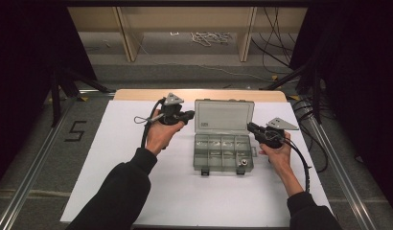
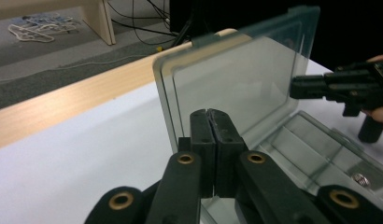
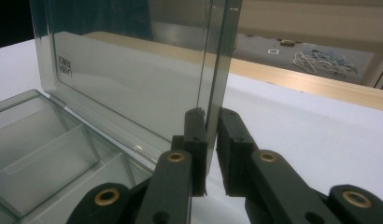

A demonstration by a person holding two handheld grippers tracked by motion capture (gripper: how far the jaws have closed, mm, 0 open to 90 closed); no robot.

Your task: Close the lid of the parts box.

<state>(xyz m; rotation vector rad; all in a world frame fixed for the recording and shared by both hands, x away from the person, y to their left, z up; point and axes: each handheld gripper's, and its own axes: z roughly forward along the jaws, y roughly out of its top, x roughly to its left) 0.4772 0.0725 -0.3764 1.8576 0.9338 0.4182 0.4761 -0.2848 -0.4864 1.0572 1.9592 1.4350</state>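
**A:** So what's the setup? I see a clear plastic box sitting mid-desk on the white sheet, lid flipped up and standing pretty much upright at the back.

**B:** Yep, and the lid is the thing to watch. Its long axis runs left to right across the desk, and each hand is parked at one short end. The right tongs straddle the lid's right edge — one jaw on each face of the panel, a small gap on the outer side, so around it but not squeezing as far as I can tell.

**A:** And the left tongs?

**B:** Jaws pressed together, nothing between them. In the left gripper view they sit just in front of the lid's left edge; can't say if they touch it.

**A:** So who's nearer?

**B:** Right hand, I'd guess — it's already got the edge bracketed. If the lid gets closed, it tips forward over the tray, toward the person.

**A:** Anything inside?

**B:** One small metal bit in the front right compartment; the other compartments are hard to read.
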